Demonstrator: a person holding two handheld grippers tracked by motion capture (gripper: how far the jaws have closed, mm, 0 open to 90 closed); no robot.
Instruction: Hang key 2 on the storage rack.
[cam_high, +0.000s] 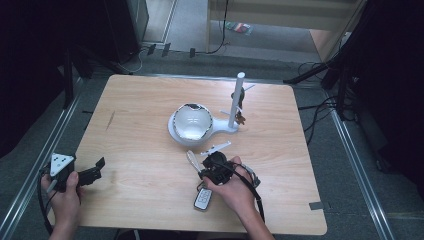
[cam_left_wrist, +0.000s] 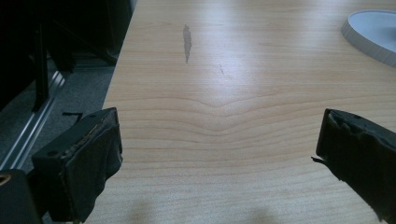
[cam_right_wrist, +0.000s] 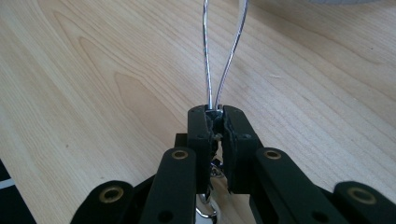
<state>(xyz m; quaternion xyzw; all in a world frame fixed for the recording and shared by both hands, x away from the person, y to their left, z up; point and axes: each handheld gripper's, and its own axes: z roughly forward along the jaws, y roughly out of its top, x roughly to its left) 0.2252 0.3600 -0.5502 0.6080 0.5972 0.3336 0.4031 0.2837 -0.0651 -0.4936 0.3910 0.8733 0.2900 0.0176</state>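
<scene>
Right claw (cam_right_wrist: 215, 114) pinches a silver wire loop (cam_right_wrist: 219, 56) tight; left claw (cam_left_wrist: 215, 154) is spread wide over bare table (cam_left_wrist: 224, 93).

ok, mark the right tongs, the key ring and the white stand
right tongs (cam_right_wrist: 215, 112), right gripper view, tips shut on the ring
key ring (cam_right_wrist: 231, 51), right gripper view, right side of the silver loop
white stand (cam_high: 239, 95), high view, upright post

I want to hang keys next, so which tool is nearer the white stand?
The right tool, just in front of the white stand. The left tool sits far off at the table's left edge.
</scene>
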